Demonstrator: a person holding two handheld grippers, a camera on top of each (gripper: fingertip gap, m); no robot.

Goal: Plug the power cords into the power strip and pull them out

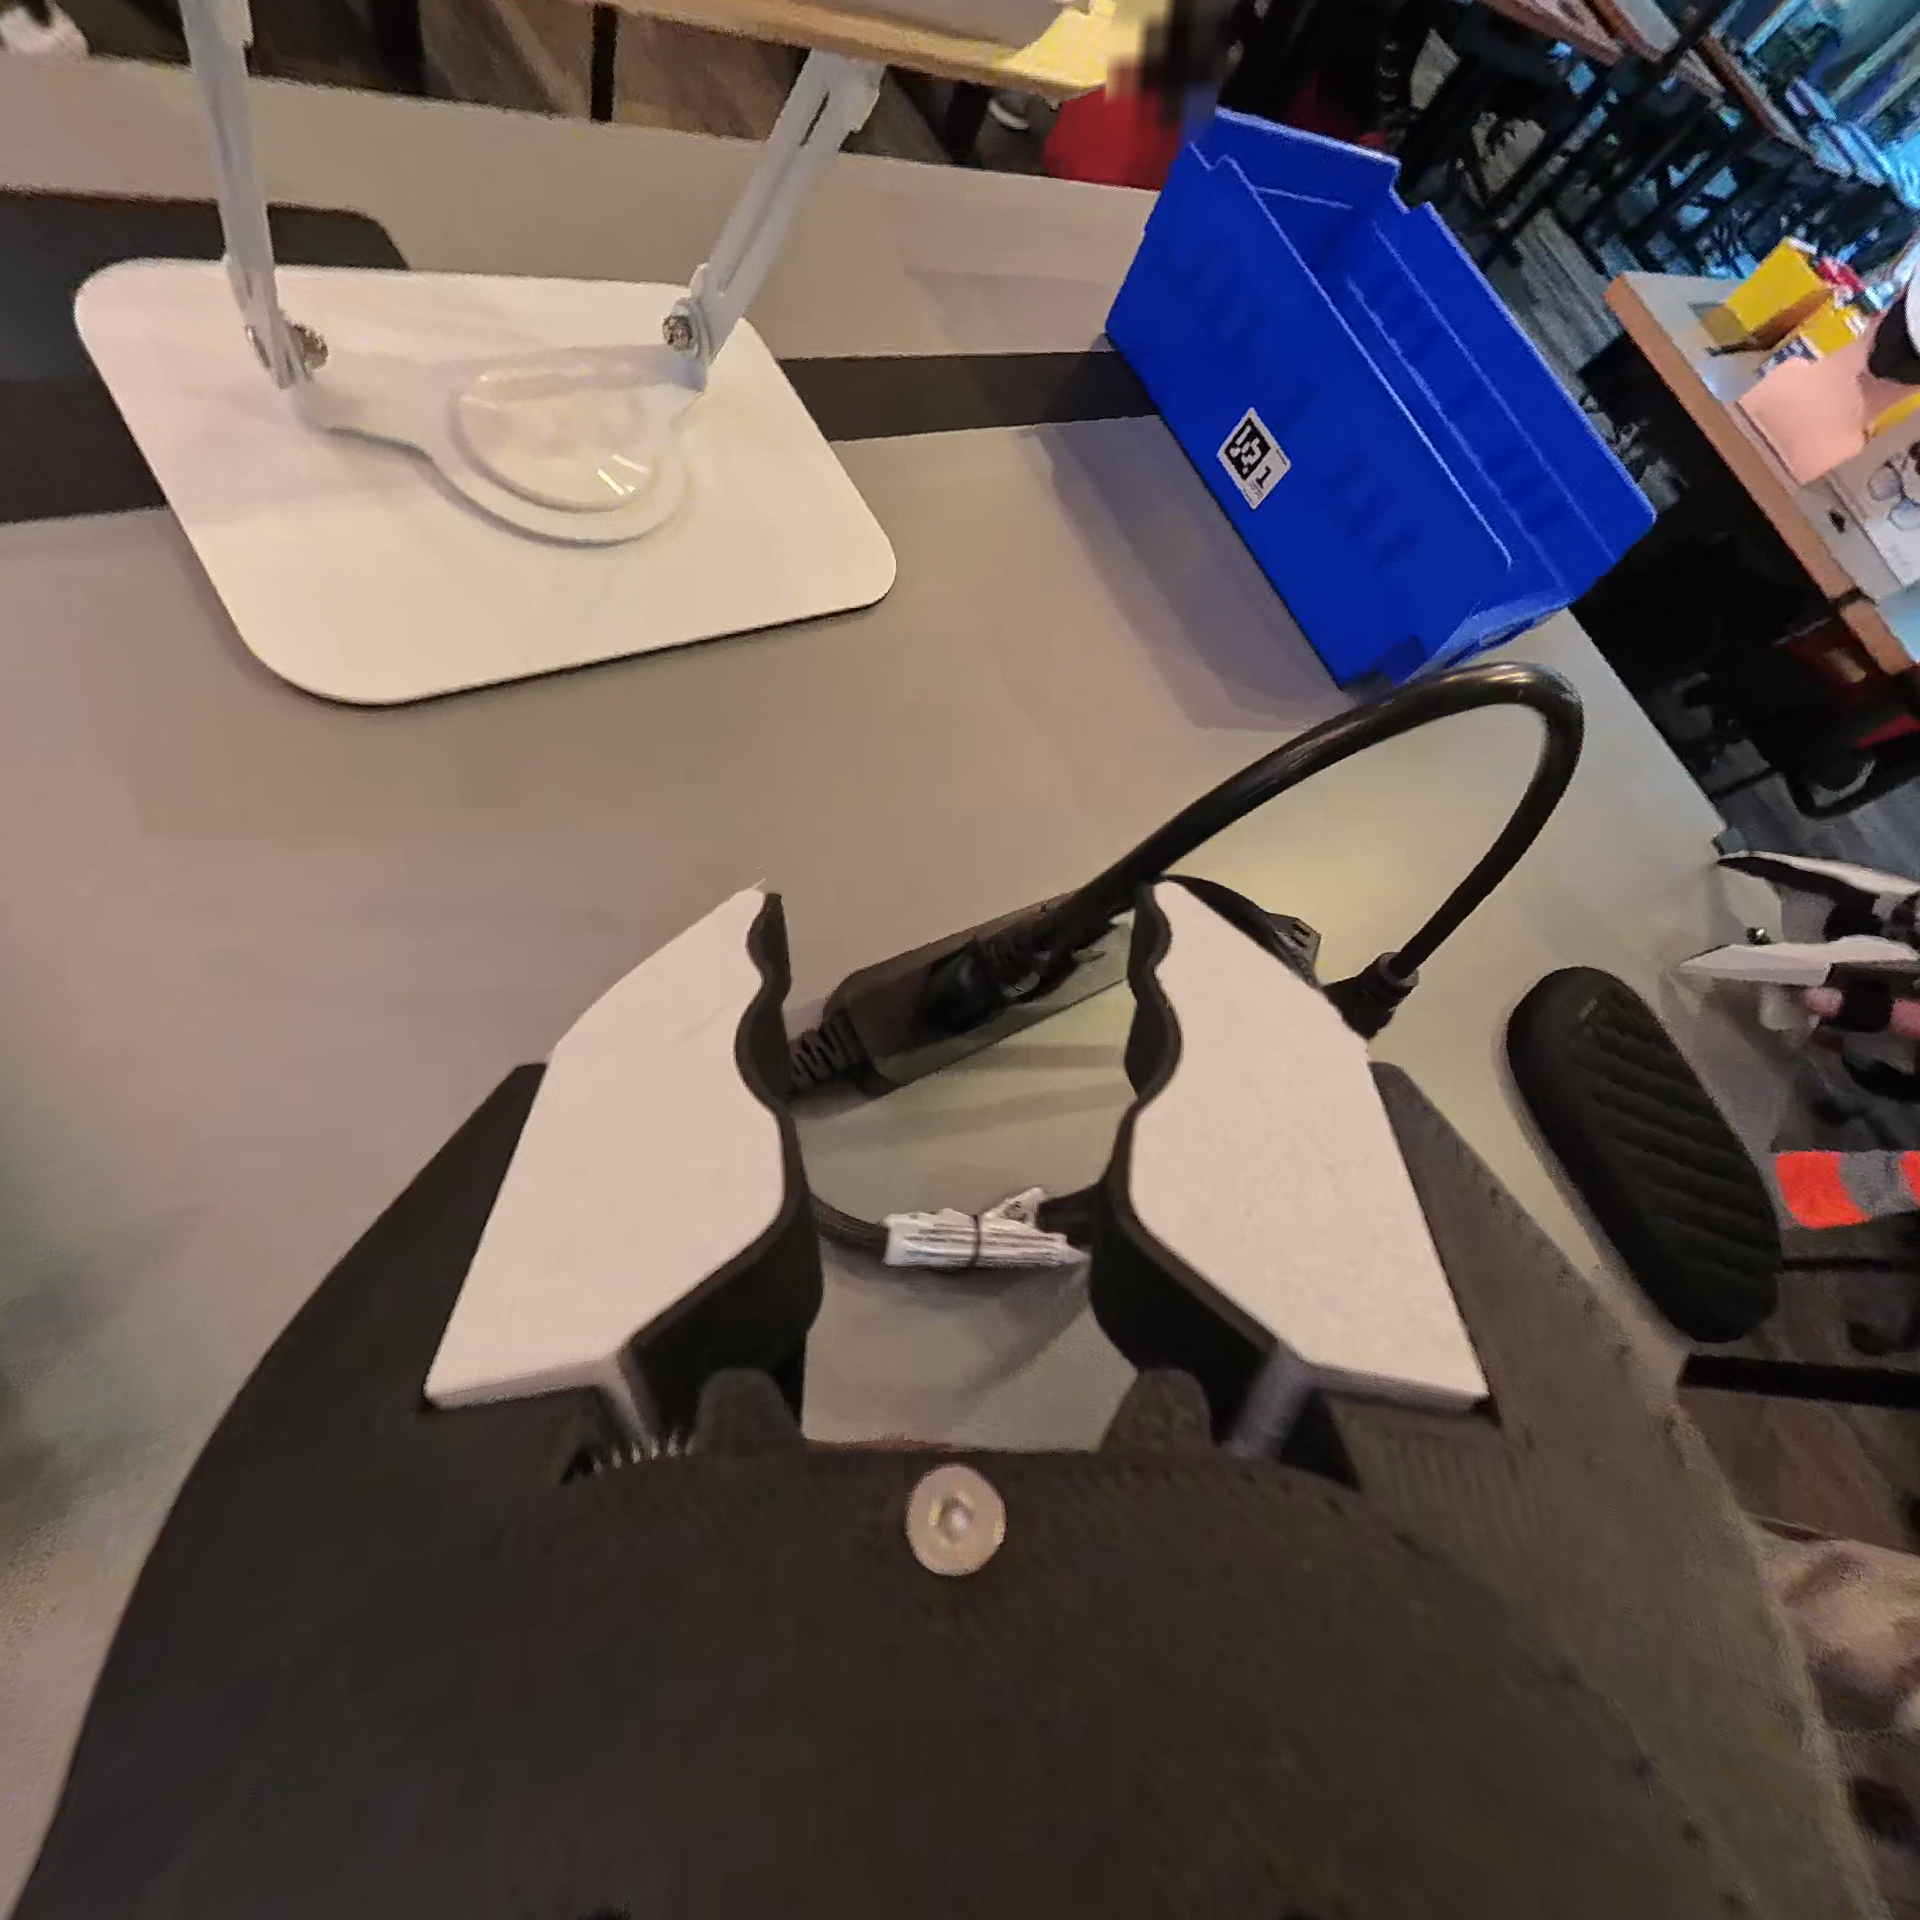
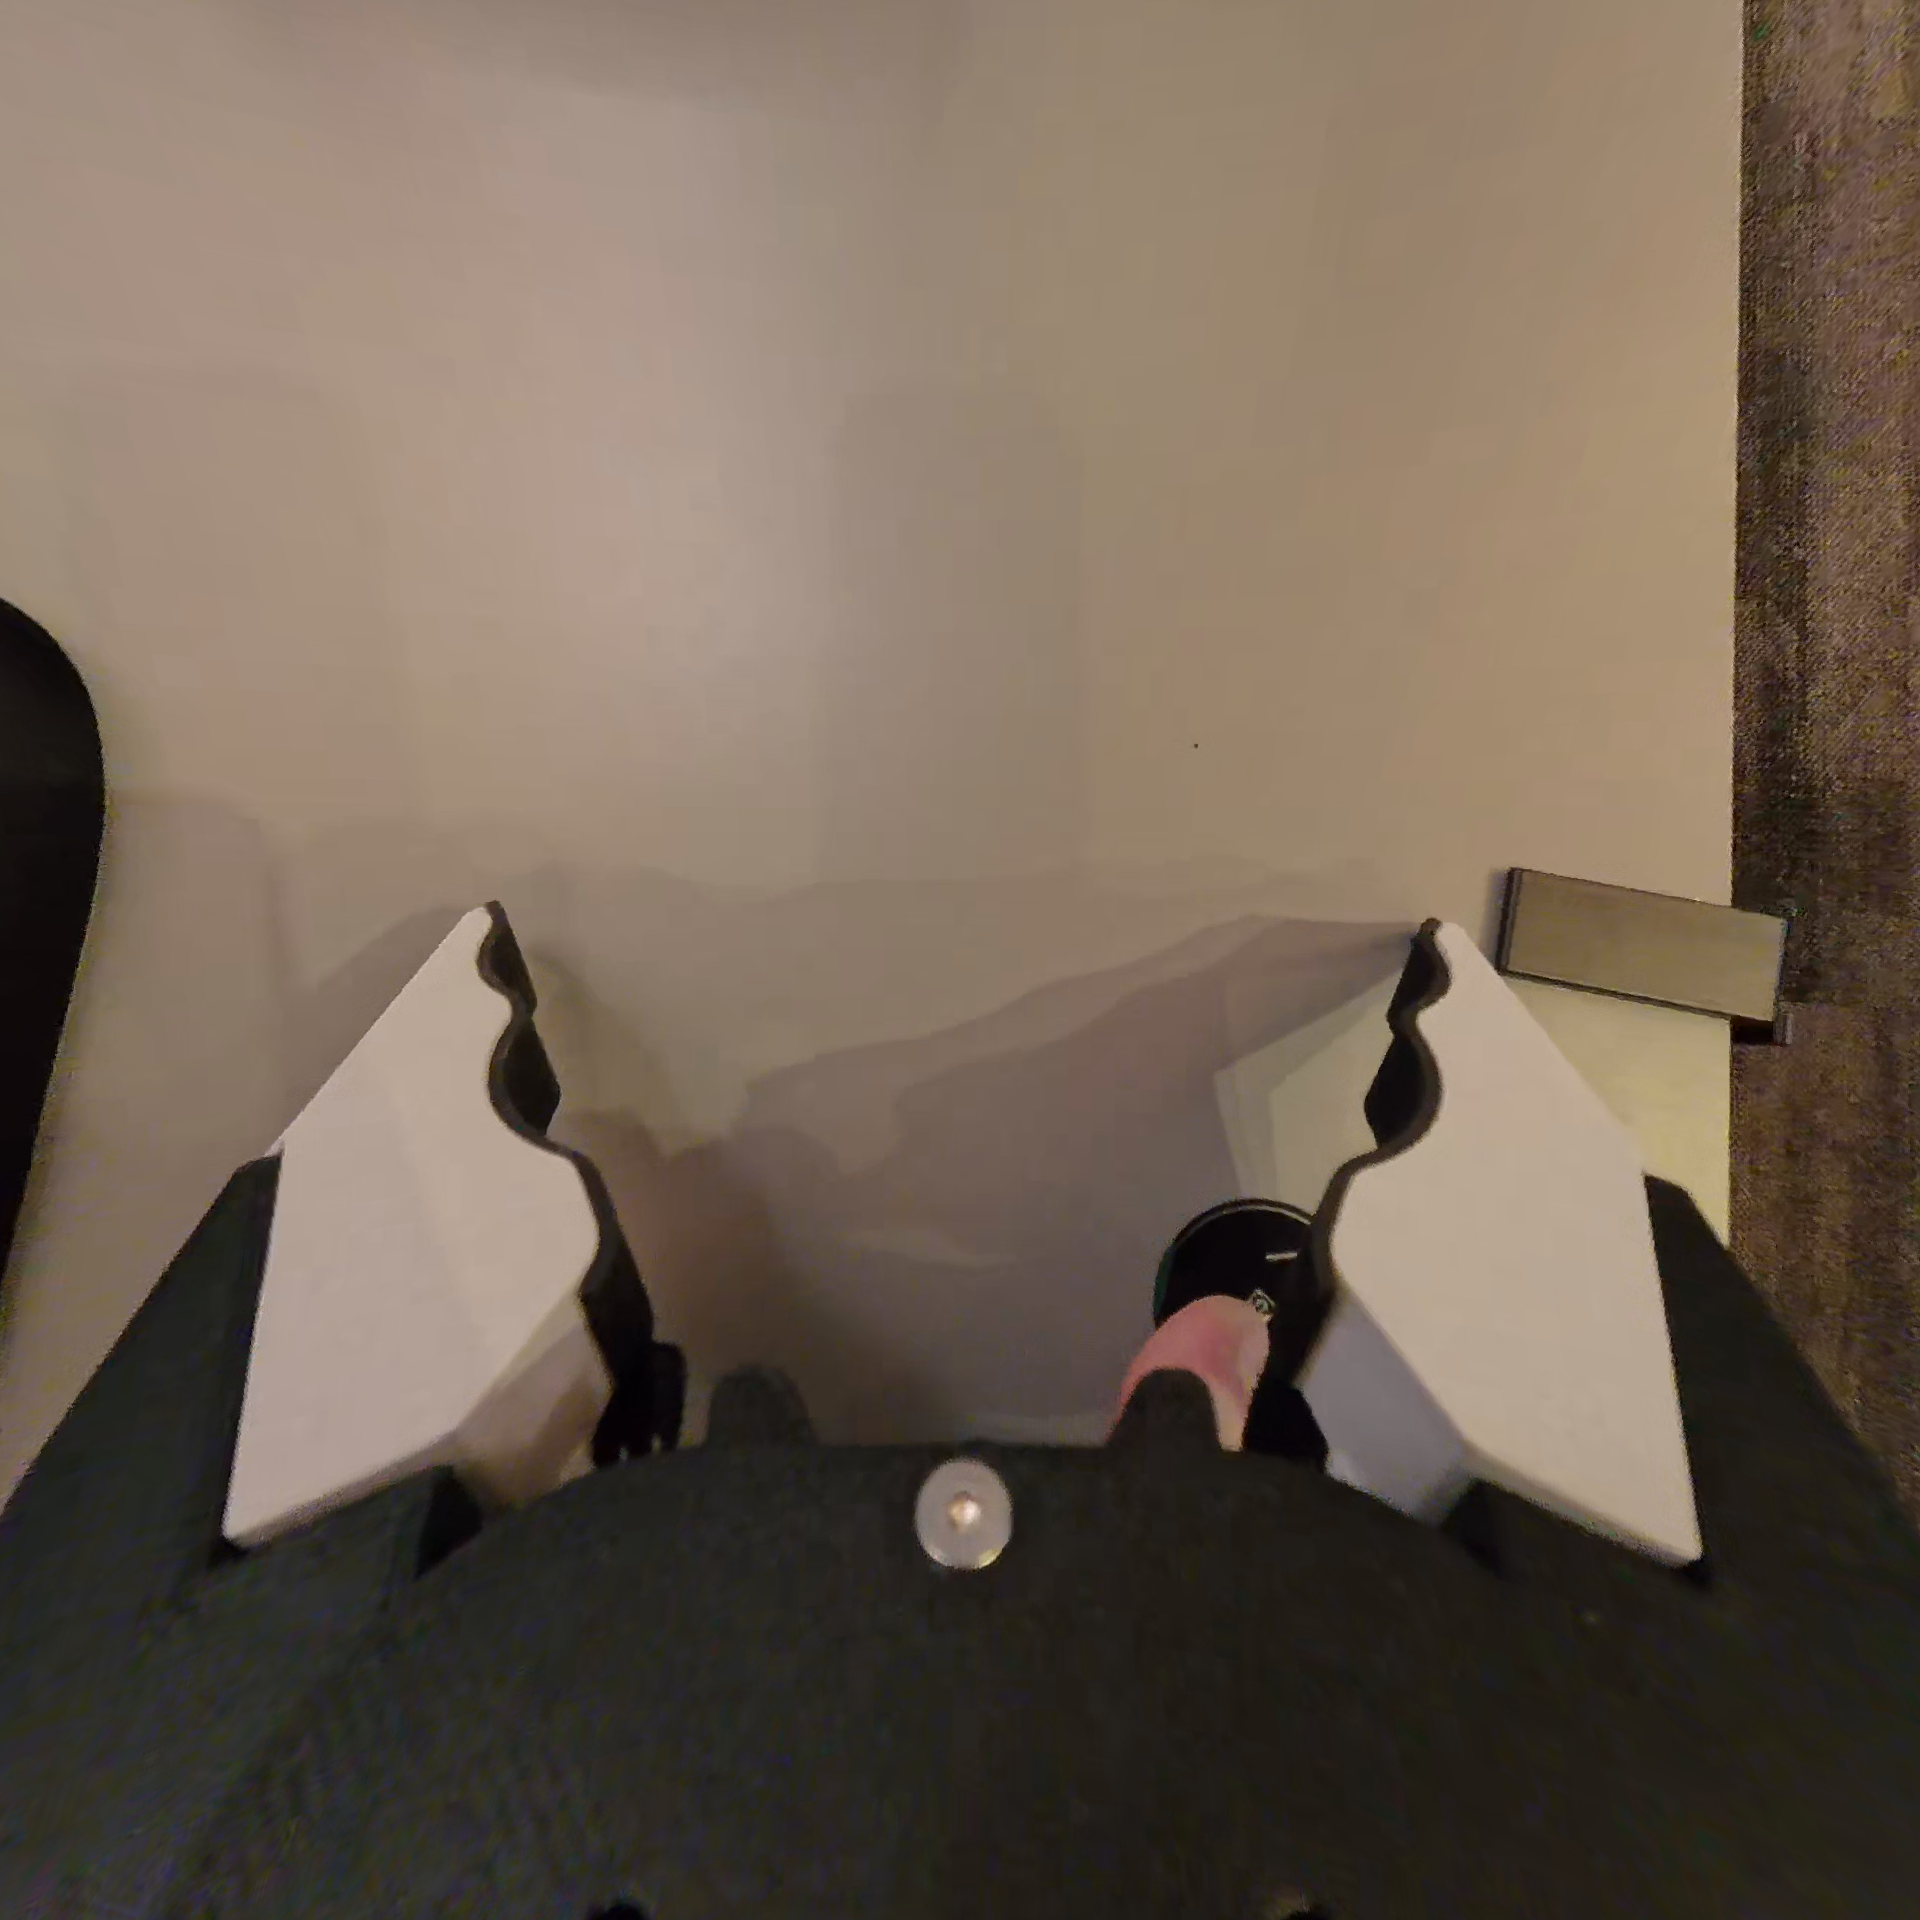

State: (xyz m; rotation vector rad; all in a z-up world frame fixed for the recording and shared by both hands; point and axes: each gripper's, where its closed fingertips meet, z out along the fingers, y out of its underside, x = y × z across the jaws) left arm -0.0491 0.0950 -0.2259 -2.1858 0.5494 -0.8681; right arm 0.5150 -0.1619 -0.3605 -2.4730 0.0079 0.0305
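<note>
A white square sticker (image 1: 1254, 458) with a black code pattern is sitting on the side wall of the blue plastic bin (image 1: 1382, 416), at about one o'clock; its small print is showing too blurred to read.

**Colours and patterns on the bench**

Glossy black power cord (image 1: 1434, 769); matt black rectangular power strip (image 1: 935, 1023). Grey tabletop (image 1: 520, 831) crossed by a black band. Bright blue plastic bin (image 1: 1382, 416), black-and-white square tag. White metal stand base (image 1: 436, 520). Black ribbed oval pad (image 1: 1631, 1143).
</note>
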